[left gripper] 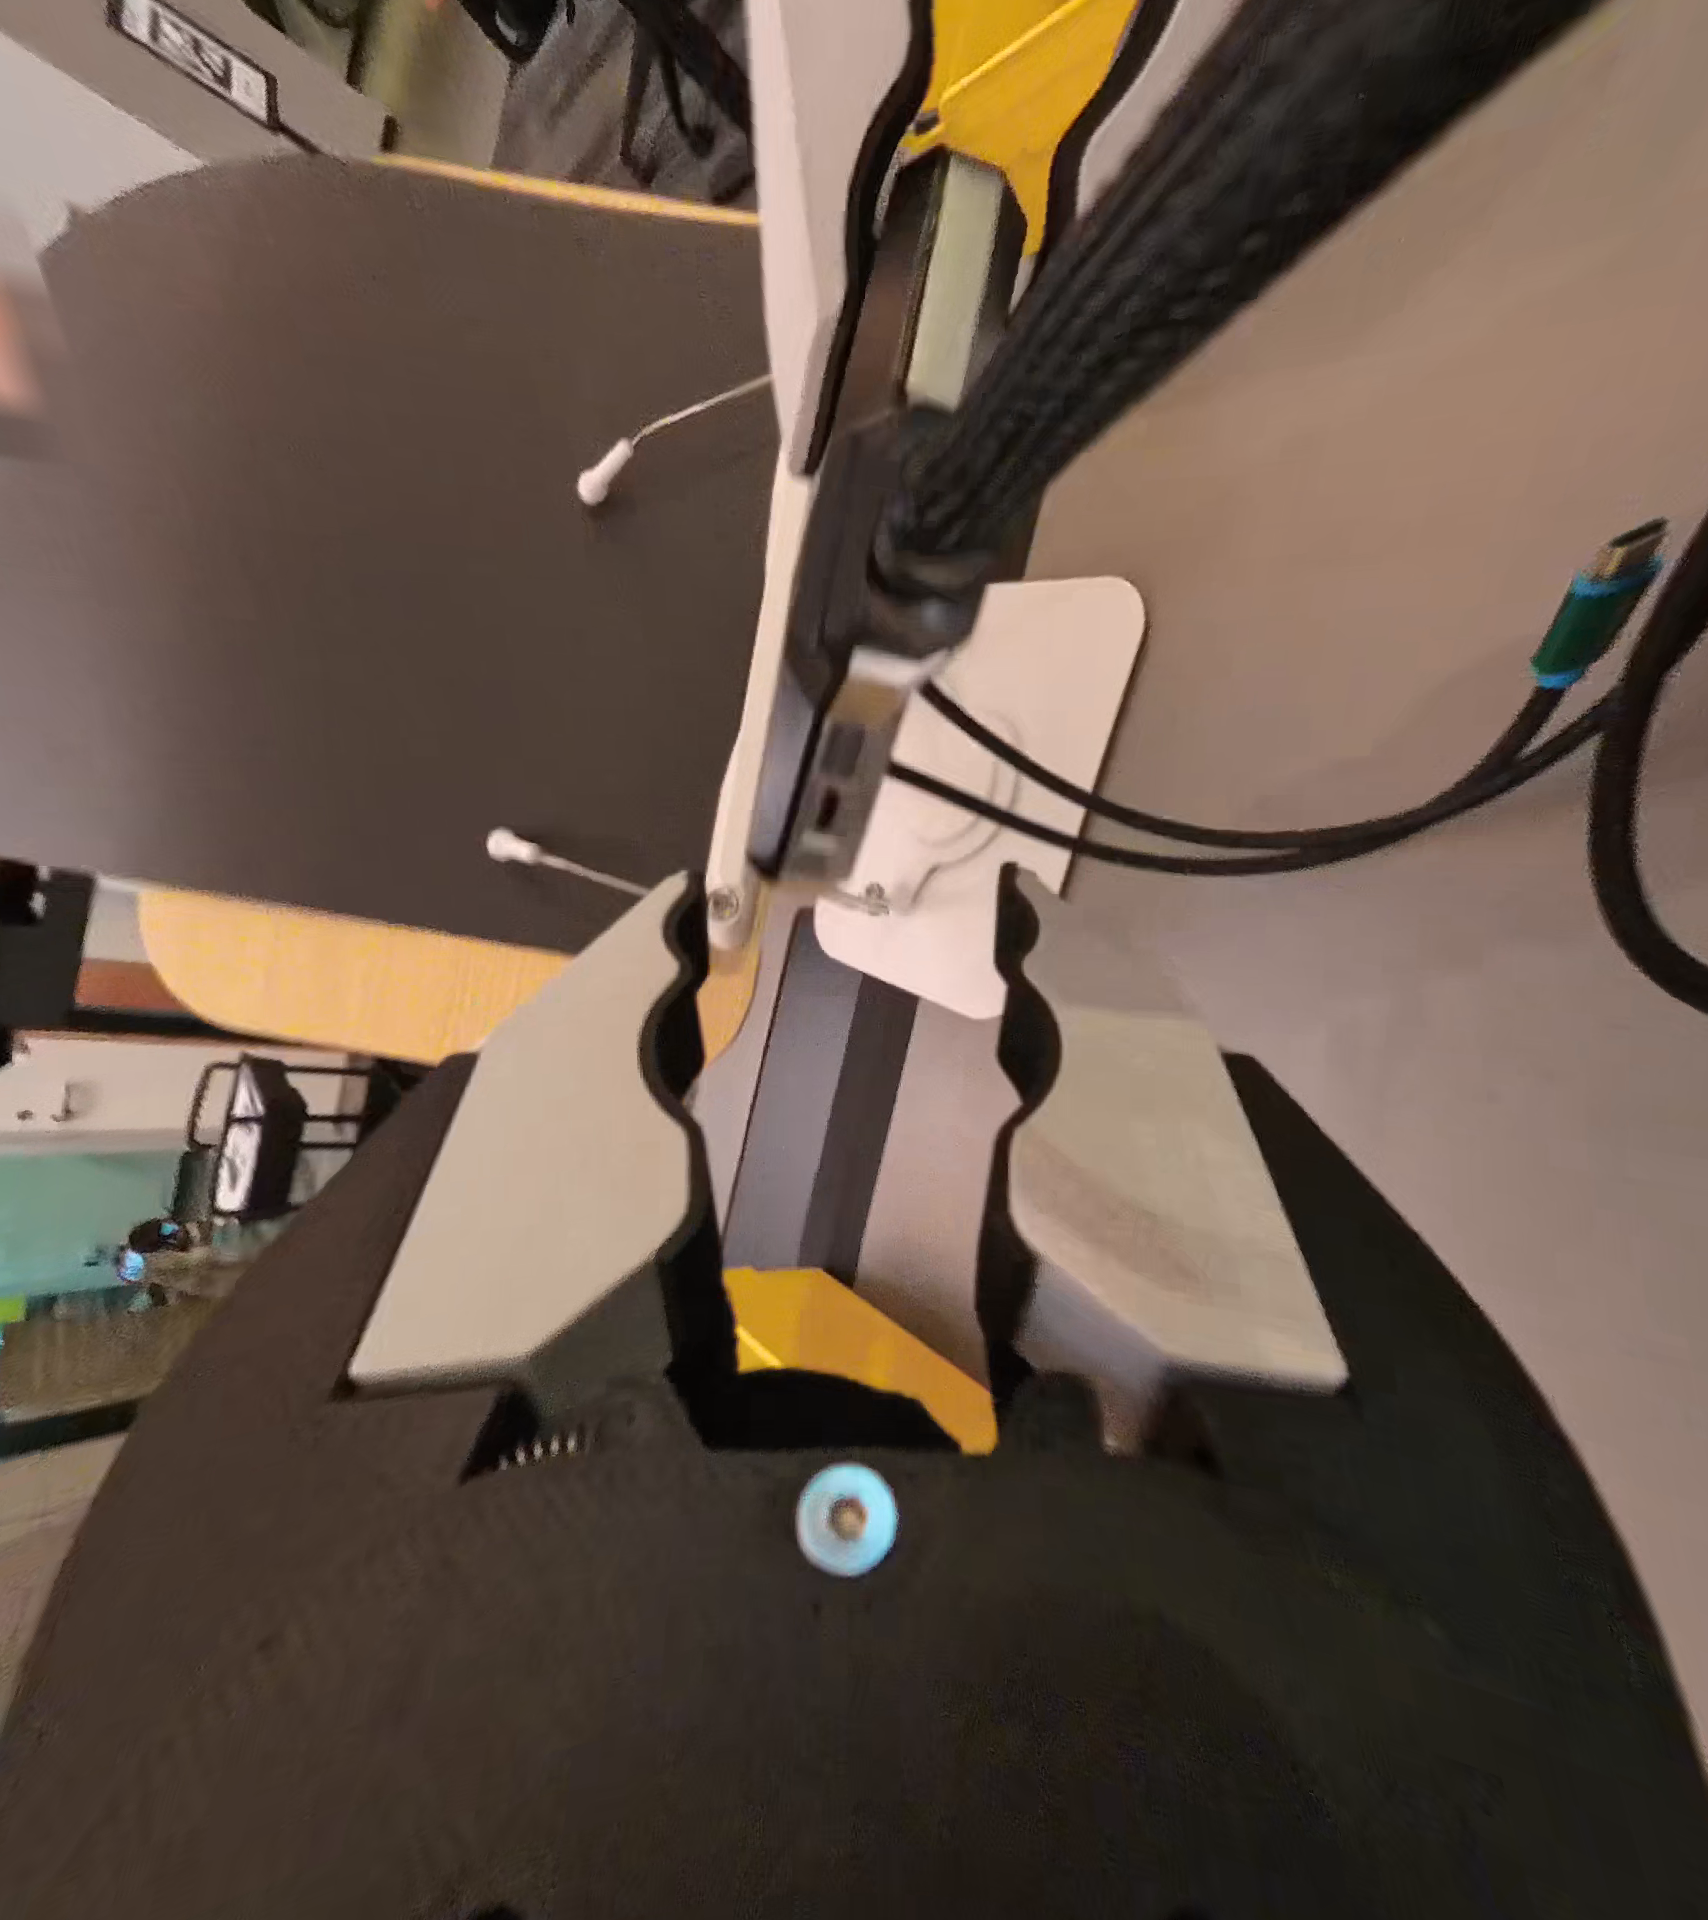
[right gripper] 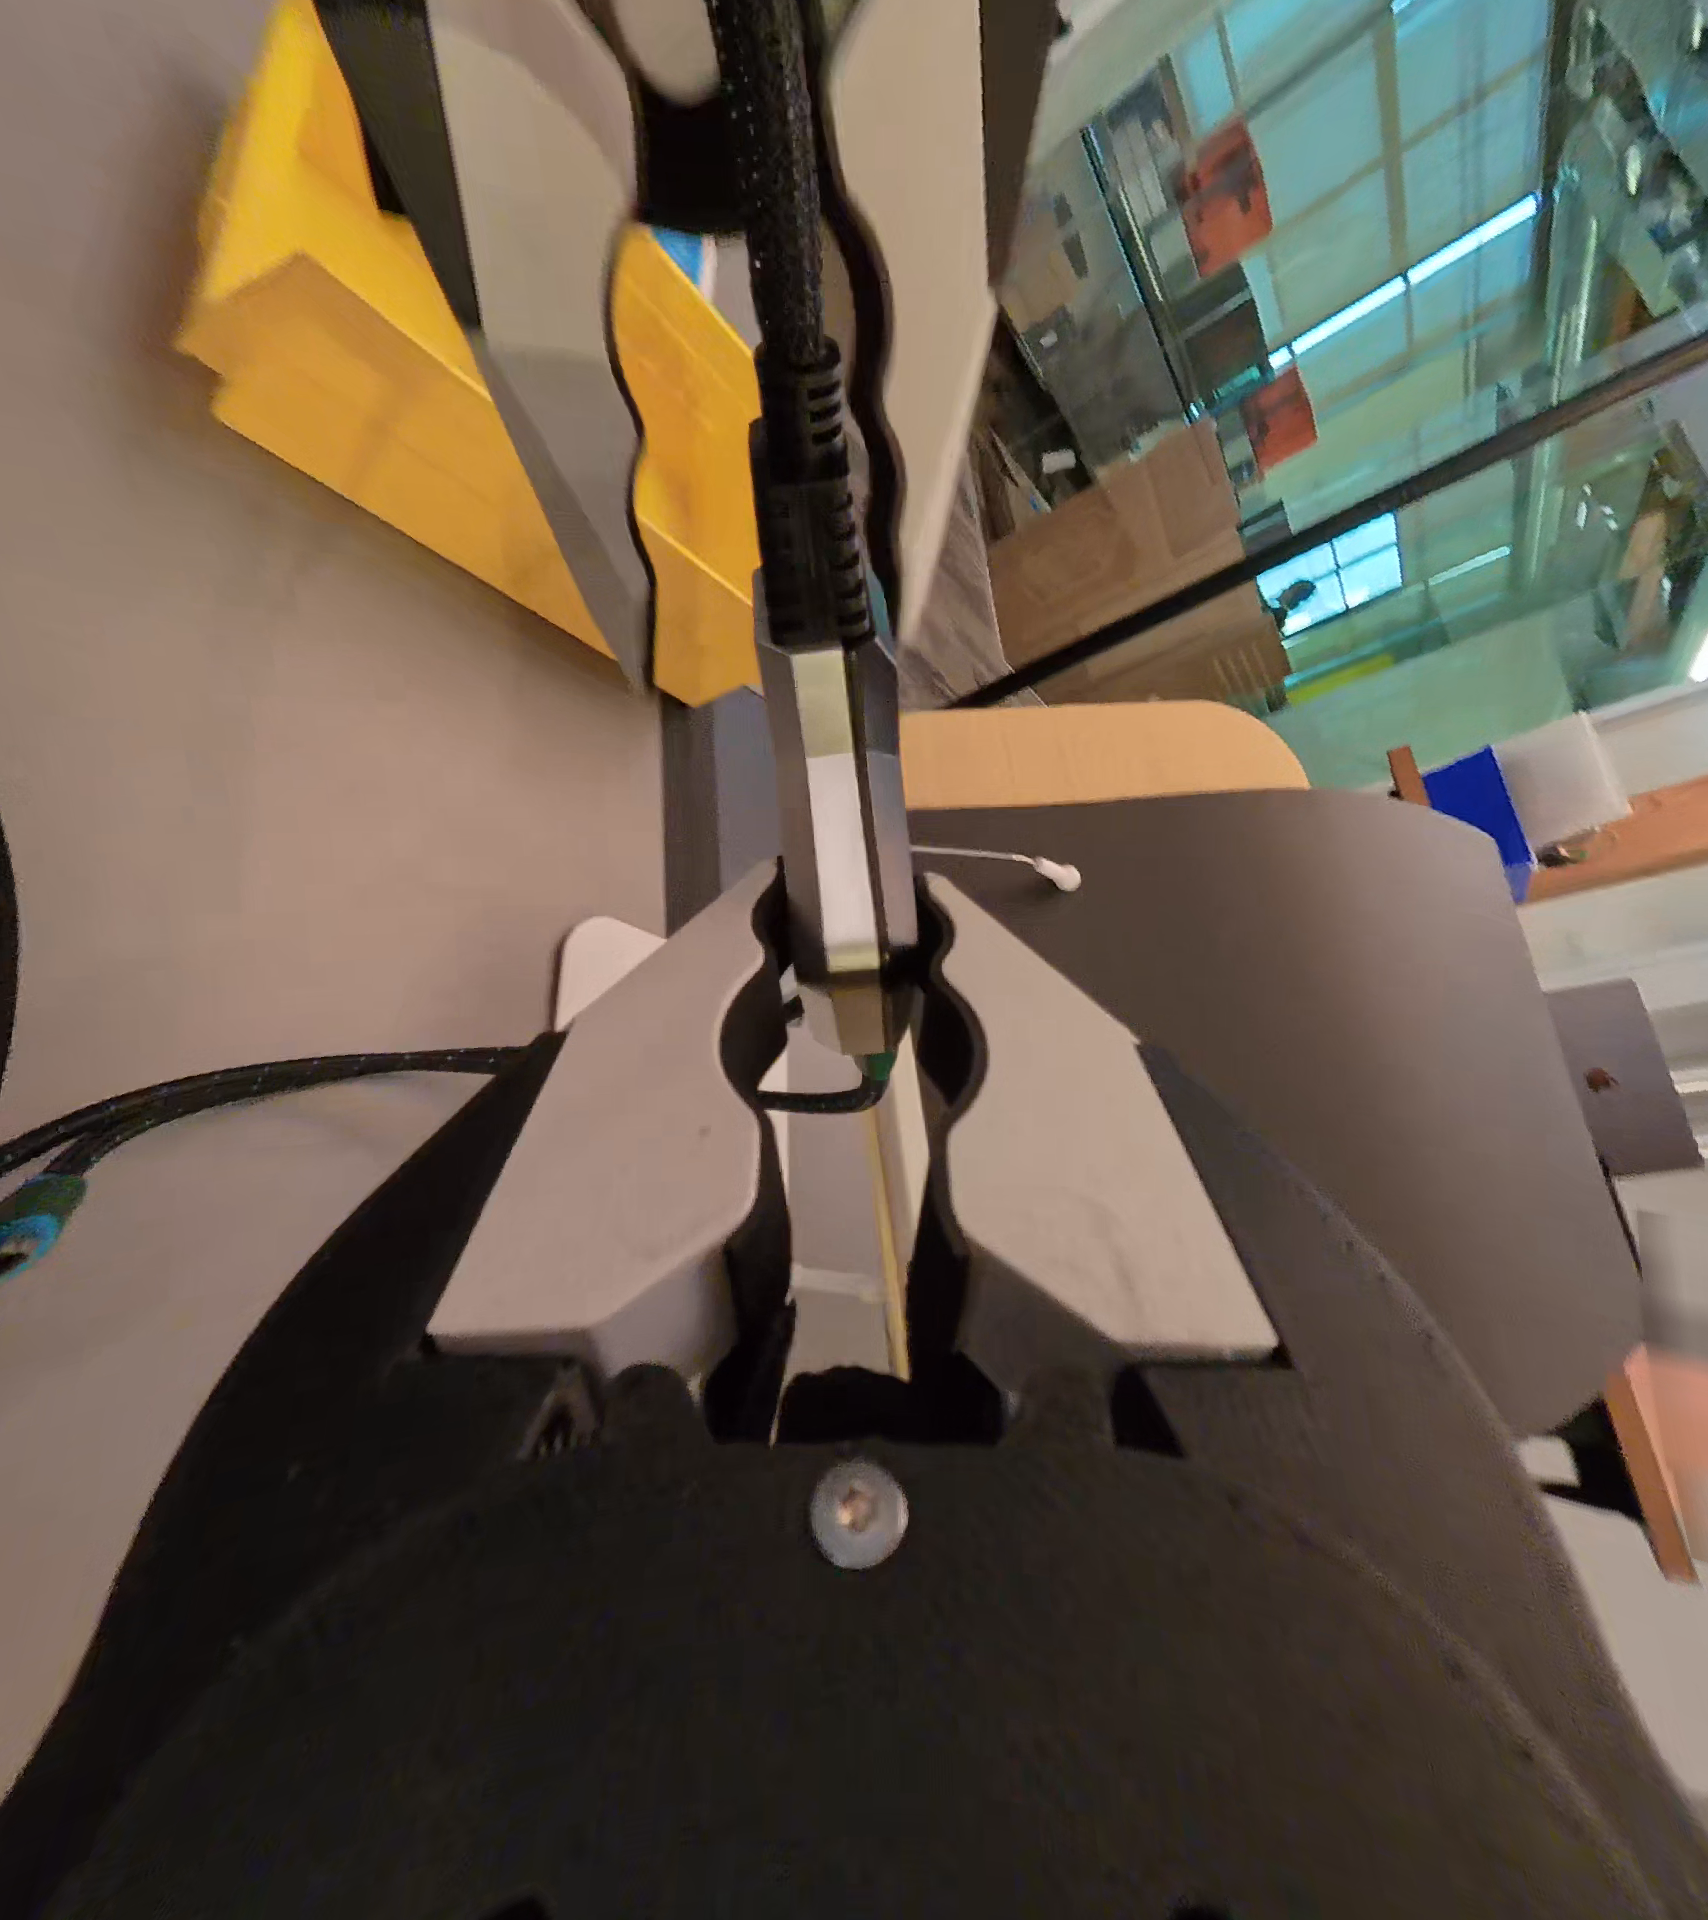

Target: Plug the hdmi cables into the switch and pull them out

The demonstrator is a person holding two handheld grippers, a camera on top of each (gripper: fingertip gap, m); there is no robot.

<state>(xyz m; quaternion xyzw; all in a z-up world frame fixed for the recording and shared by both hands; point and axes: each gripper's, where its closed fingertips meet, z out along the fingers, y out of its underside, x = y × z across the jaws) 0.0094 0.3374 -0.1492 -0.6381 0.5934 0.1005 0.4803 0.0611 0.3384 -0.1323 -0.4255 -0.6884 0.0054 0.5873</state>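
Right gripper pinches switch; 1 HDMI plug seated at 12 o'clock. Left gripper spread. Next, probably: clamp plug, pull straight.

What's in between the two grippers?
The grey switch, clamped in the right gripper, with the black HDMI cable plugged into its far end and running off through the left gripper. The right wrist view shows it.

Grey surface, matte, lit evenly. Dark grey mat over a light wood board at its edge. Far right: glazed partition with dark frames, greenish panes, bright strip lights reflected. Blue bin on a wooden shelf beyond.
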